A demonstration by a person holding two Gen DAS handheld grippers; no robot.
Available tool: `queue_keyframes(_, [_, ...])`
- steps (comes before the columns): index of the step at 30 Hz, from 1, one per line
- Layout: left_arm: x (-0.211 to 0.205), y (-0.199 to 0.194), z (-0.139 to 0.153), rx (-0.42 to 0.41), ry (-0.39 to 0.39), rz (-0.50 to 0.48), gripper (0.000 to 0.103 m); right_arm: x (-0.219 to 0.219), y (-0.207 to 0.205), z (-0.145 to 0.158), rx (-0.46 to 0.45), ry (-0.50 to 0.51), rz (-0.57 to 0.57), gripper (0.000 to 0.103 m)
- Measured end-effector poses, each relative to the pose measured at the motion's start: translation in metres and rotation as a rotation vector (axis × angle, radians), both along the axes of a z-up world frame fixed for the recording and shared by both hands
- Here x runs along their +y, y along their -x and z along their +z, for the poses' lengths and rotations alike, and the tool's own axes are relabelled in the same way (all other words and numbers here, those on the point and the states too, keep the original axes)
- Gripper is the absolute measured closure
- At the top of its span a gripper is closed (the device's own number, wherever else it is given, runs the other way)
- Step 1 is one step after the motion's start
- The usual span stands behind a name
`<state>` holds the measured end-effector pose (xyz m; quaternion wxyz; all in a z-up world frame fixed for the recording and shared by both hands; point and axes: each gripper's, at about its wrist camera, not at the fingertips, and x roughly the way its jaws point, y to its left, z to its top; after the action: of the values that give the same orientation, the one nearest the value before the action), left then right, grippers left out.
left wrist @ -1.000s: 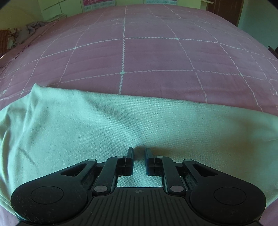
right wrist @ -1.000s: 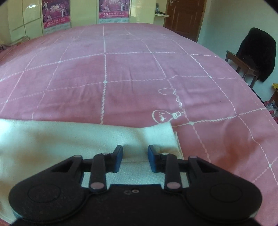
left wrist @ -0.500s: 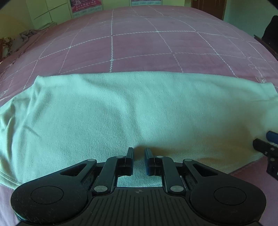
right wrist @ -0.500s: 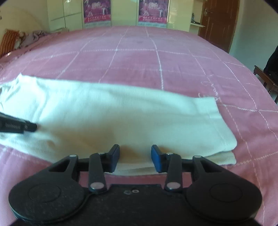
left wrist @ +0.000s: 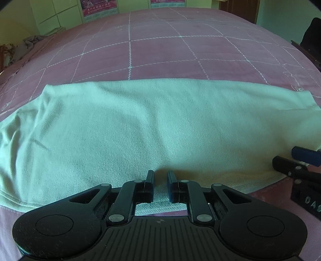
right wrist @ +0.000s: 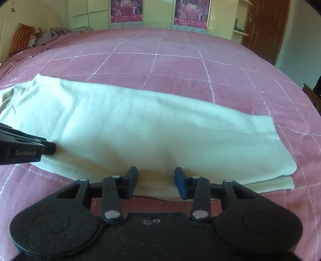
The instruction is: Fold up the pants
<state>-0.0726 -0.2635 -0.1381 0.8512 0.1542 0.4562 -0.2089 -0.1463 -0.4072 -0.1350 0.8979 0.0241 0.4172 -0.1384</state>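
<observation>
Pink bedspread bears one pants, seemingly between two parted tongs.

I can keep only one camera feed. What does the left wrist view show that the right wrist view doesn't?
Only the left wrist view: the left gripper with its fingers close together over the pants' near edge. Only the right wrist view: the layered hem, two posters, the door. Both: the pale pants on the pink bedspread, and the other gripper.

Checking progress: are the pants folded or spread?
Folded lengthwise: the pants lie as one long band, two layers showing at the right end.
</observation>
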Motion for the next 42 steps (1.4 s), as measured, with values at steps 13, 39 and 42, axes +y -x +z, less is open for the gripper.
queue_keyframes(13, [0.001,0.004,-0.001,-0.017,-0.001,-0.001,0.089,0.004,-0.008,-0.01,0.012,0.054,-0.015,0.062])
queue_keyframes(39, [0.067,-0.038,-0.001,-0.028,-0.008,0.158,0.088,0.042,-0.056,0.011,-0.053,-0.003,0.007,0.062])
queue_keyframes(42, [0.072,-0.038,-0.005,-0.027,-0.008,0.138,0.088,0.046,-0.05,-0.01,0.014,0.042,0.029,0.061])
